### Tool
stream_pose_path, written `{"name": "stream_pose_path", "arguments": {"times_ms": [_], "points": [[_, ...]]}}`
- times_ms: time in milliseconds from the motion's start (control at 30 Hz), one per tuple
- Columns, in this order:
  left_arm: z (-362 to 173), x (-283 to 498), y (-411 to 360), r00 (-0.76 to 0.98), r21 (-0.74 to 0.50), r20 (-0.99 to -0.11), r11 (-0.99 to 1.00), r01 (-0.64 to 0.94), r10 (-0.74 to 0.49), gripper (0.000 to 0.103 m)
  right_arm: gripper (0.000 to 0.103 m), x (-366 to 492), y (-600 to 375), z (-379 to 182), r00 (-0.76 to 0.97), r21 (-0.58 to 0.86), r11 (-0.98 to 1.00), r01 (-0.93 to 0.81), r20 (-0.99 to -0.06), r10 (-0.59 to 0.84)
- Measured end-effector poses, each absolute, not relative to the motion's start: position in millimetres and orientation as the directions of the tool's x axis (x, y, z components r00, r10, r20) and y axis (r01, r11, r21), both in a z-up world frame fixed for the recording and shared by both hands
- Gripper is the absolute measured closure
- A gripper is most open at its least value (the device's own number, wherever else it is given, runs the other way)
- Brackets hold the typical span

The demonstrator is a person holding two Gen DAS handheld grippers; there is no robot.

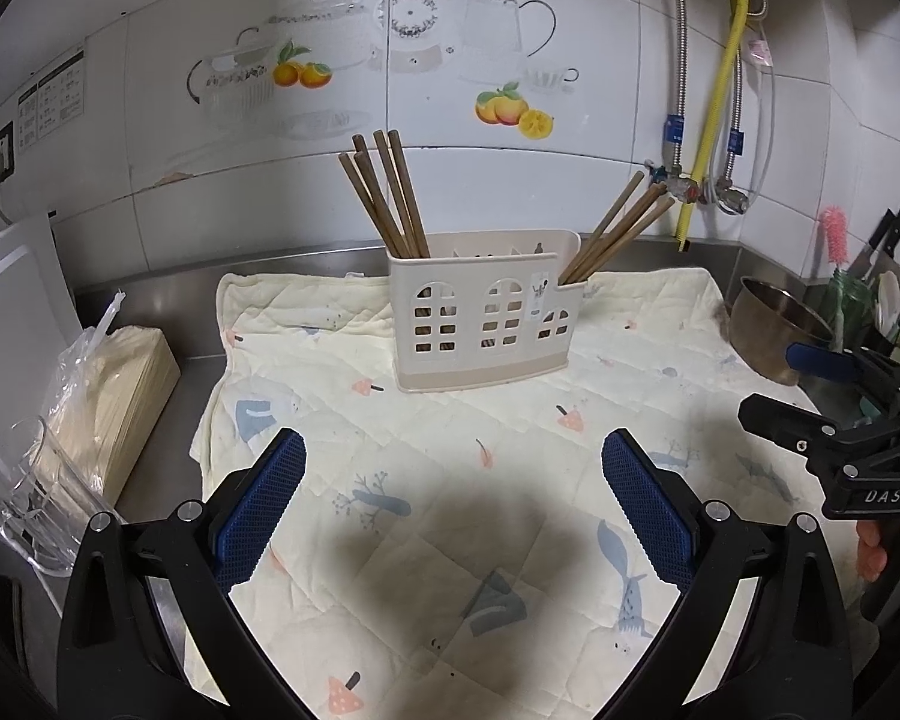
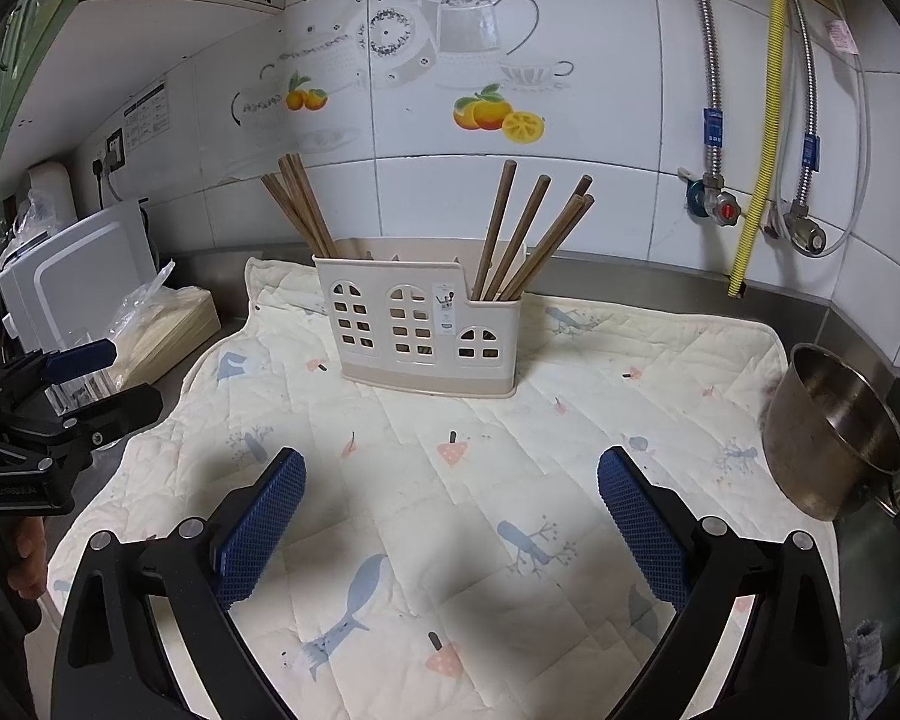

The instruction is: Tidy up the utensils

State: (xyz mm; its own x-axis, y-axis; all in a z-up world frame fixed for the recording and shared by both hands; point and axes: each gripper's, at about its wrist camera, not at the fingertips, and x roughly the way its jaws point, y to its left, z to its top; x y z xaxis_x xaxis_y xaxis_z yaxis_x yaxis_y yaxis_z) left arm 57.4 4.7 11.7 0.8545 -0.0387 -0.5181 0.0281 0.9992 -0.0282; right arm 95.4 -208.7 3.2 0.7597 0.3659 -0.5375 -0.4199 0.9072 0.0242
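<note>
My left gripper point(image 1: 453, 501) and my right gripper point(image 2: 450, 519) both hang over the cream quilted mat with blue and pink prints point(image 1: 510, 480), blue-padded fingers spread wide, nothing between them. From the left wrist view the right gripper is cut off by the frame edge; white lettering "DAS" point(image 1: 883, 496) reads on its black body. Lower parts of both grippers run out of frame.

The beige plastic utensil holder with window-shaped cutouts point(image 1: 480, 312) stands upright on the far middle of the mat, near the tiled wall. 5 brown wooden chopsticks point(image 1: 384, 192) lean left out of its left compartment; 4 more brown chopsticks point(image 1: 621, 231) lean right out of the lower right compartment. Their lower ends are hidden inside. Middle compartment contents can't be made out. A small sticker on the holder front point(image 2: 447, 303) is too small to read.

A steel bowl point(image 2: 834, 426) sits at the mat's right edge, partly cropped. The wall notice point(image 1: 51, 99) is unreadable.
</note>
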Motion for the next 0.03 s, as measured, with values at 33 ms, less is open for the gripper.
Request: {"name": "stream_pose_path", "arguments": {"times_ms": [33], "points": [[11.4, 57.7, 5.0, 0.854, -0.029, -0.519, 0.999, 0.027, -0.038, 0.005, 0.008, 95.3, -209.2, 3.1, 0.759, 0.024, 0.907, -0.420, -0.538, 0.366]]}}
